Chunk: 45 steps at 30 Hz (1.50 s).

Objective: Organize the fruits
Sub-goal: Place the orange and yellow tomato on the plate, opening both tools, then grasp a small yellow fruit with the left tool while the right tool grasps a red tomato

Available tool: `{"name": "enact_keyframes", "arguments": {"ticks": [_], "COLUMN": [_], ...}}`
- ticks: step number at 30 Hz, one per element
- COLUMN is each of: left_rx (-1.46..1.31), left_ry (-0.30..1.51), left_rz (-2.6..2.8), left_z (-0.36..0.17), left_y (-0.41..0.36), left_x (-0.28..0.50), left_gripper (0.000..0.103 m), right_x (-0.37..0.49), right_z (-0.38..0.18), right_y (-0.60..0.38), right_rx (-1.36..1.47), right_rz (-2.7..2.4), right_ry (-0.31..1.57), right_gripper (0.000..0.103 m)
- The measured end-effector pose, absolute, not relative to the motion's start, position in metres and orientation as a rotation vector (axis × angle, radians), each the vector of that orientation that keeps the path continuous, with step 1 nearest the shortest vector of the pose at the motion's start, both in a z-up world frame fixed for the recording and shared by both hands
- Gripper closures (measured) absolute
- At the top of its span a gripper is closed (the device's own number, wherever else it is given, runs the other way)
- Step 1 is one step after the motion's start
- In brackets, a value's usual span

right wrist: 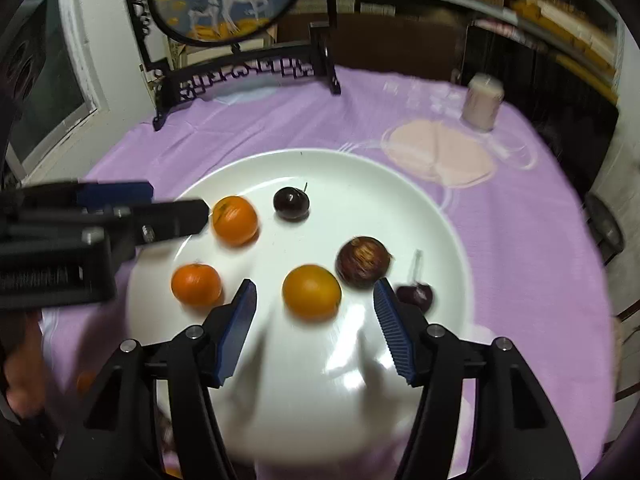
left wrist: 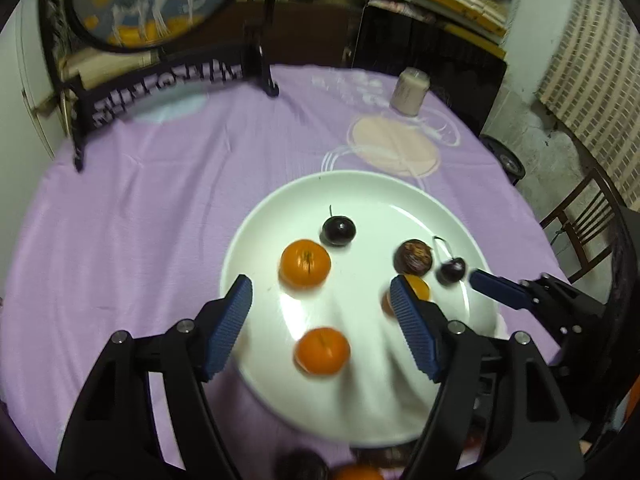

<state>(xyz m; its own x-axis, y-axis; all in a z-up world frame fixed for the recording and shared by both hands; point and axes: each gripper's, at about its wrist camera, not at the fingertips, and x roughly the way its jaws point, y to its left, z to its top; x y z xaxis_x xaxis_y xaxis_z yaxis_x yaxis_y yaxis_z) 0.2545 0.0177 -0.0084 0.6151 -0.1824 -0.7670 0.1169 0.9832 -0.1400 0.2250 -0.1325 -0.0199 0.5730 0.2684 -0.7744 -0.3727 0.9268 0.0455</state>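
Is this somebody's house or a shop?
Probably a house: a round table under a purple cloth, a white plate of fruit, and a framed round deer picture on a black stand.

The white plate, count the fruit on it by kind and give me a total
On the white plate:
Oranges: 3
Dark cherries with stems: 2
Brown mottled round fruit: 1
Total: 6

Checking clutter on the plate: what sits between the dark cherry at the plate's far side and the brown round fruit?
Nothing: between the far cherry and the brown fruit only bare white plate shows, clearest in the right wrist view.
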Motion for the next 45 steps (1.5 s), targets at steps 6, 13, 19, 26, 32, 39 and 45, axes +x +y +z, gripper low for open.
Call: {"name": "enact_keyframes", "arguments": {"ticks": [6, 13, 19, 26, 32, 39, 45], "left_rx": [-0.078, -0.090, -0.097, -0.072, -0.067, -0.062, -0.039], "left_ry": [0.794, 0.783, 0.807, 0.866, 0.897, 0.904, 0.917], "left_rz": [-0.138, -0.111, -0.081, -0.090, -0.089, -0.100, -0.110], "left_z": [0.010, 0.003, -0.011, -0.038, -0.049, -0.050, -0.054], "left_y": [0.026, 0.036, 0.052, 0.063, 0.065, 0.065, 0.059], "left_x": [0.158, 0.095, 0.072, 0.049, 0.044, 0.040, 0.038], "left_gripper": [0.024, 0.024, 0.024, 0.017, 0.017, 0.017, 0.017], "right_x": [0.136, 0.096, 0.077, 0.062, 0.057, 0.075, 0.084], "right_z": [-0.005, 0.014, 0.007, -0.030, -0.041, -0.066, -0.071], "right_y": [-0.156, -0.160, -0.161, -0.154, -0.138, -0.133, -0.129], "right_rx": [-0.025, -0.031, -0.033, -0.045, -0.064, -0.033, -0.037], "right_rz": [0.416, 0.384, 0.393, 0.420, 0.472, 0.485, 0.480], "right_ry": [0.845, 0.786, 0.791, 0.915, 0.895, 0.968, 0.962], "right_gripper": [0.025, 0.013, 0.012, 0.012, 0.025, 0.057, 0.070]}}
